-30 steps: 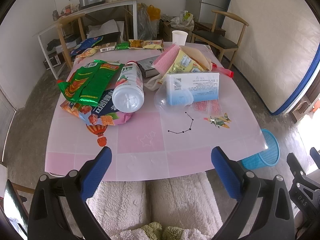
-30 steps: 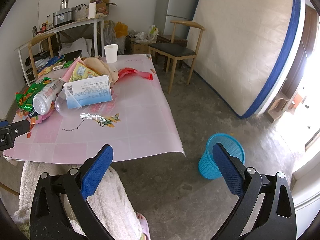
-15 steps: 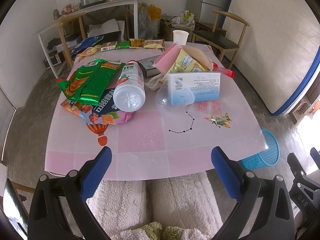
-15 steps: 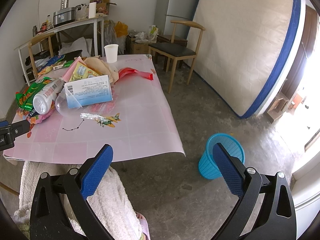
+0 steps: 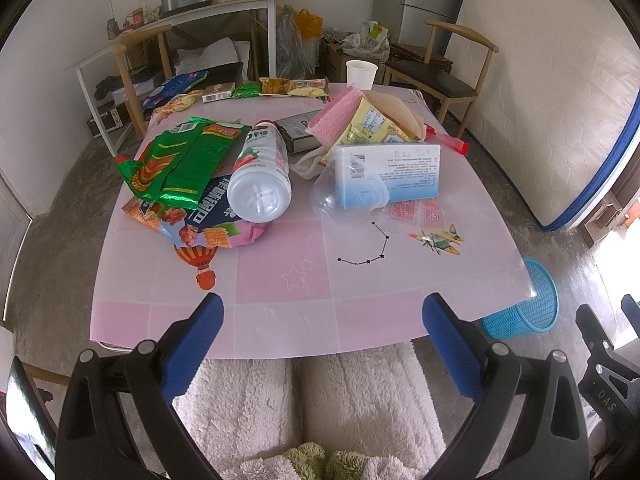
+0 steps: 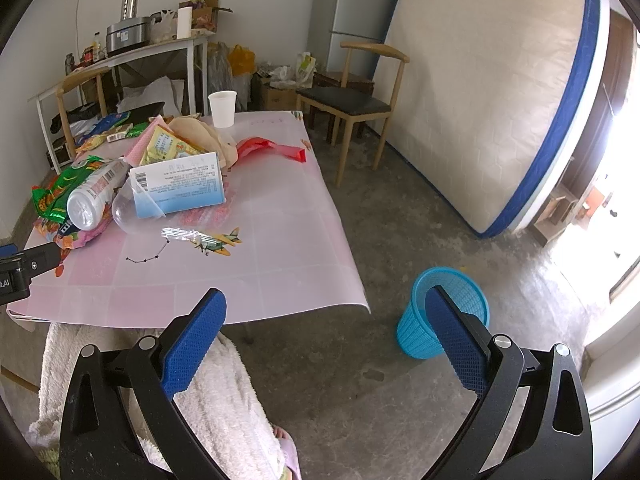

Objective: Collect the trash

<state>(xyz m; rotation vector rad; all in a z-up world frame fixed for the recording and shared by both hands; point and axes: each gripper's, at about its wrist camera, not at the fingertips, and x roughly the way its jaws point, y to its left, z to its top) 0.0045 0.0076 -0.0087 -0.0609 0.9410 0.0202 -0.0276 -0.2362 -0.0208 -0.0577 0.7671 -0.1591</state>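
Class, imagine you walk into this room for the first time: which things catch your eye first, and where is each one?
First comes the heap of litter on the pink table: a green snack bag at the left, a white bottle lying beside it, and a blue-and-white box to the right. Next, the blue basket on the floor past the table's right corner. Both tongs, left and right, are open and hold nothing.

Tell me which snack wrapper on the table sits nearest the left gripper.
The orange-and-pink wrapper lying under the white bottle. The green wrapper lies farther back, and the small packets line the far edge.
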